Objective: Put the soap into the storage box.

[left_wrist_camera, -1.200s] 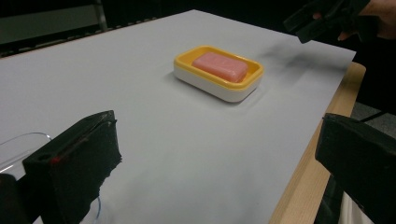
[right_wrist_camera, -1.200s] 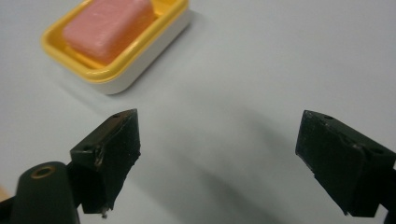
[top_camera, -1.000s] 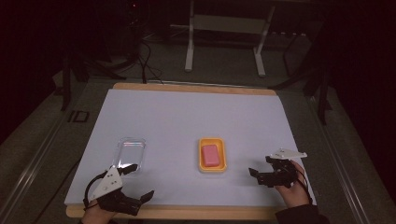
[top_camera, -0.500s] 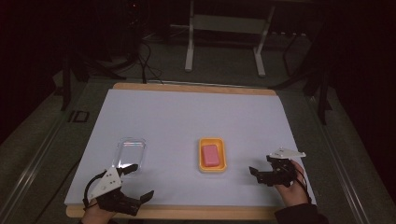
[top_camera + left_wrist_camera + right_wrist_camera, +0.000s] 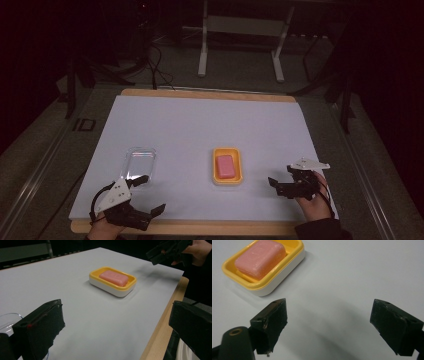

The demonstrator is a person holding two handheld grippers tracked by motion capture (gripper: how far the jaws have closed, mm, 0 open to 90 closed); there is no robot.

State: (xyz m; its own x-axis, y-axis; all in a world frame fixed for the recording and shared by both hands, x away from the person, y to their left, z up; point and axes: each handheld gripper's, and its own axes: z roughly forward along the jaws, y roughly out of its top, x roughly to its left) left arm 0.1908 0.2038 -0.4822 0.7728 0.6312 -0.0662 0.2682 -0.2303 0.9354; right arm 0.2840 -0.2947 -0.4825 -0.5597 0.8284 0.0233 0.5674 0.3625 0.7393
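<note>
A pink soap bar (image 5: 226,166) lies in a yellow and white soap dish (image 5: 217,176) on the white table cover, near the front middle. A clear plastic lid (image 5: 140,162) lies flat to the dish's left. My left gripper (image 5: 153,193) is open at the front left, just in front of the lid, holding nothing. My right gripper (image 5: 280,176) is open to the right of the dish, also holding nothing. The left gripper view shows the dish (image 5: 110,288) and soap (image 5: 113,278) ahead of its wide jaws. In the right gripper view, the dish (image 5: 282,277) sits at the upper left.
The table's wooden front edge (image 5: 200,227) runs just behind my hands. White cover (image 5: 210,120) stretches to the back of the table. Dark floor, cables and a metal stand (image 5: 240,30) lie beyond the far edge.
</note>
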